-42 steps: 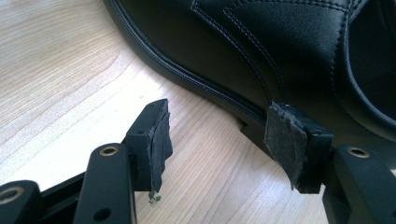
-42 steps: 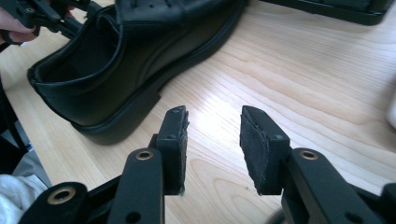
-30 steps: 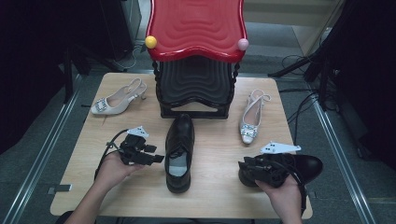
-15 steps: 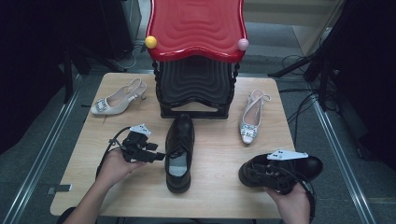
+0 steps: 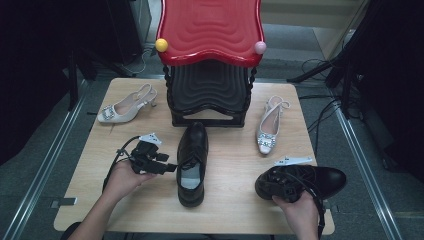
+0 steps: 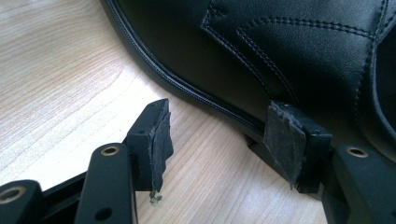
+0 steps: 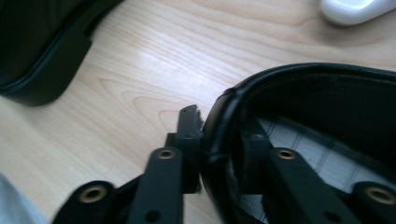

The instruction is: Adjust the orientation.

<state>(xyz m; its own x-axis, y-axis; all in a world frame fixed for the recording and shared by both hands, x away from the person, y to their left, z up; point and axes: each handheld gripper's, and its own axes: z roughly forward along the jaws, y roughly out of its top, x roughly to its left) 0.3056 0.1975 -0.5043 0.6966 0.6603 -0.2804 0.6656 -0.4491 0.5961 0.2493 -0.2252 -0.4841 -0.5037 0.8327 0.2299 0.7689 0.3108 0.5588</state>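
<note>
Two black shoes lie on the table [image 5: 235, 200] in the high view. One shoe [image 5: 192, 162] sits mid-table, toe toward the stand [image 5: 210, 95]; the left gripper [image 5: 167, 167] rests just beside its left flank, held by the left hand [image 5: 122, 177]. The second shoe [image 5: 302, 182] lies on its sole near the right front edge, with the right gripper [image 5: 280, 186] at its collar and the right hand [image 5: 300, 212] behind. Two pale heels [image 5: 125, 107] [image 5: 270, 127] flank the stand.

Left gripper view: jaws apart, nothing between them; one pad [image 6: 280, 135] touches the shoe's [image 6: 261, 51] welt, the other [image 6: 161, 137] stands over bare wood.

Right gripper view: jaws have just been closing and straddle the collar [image 7: 222, 135] of the second shoe, one outside, one inside on the lining, pinching it.
</note>
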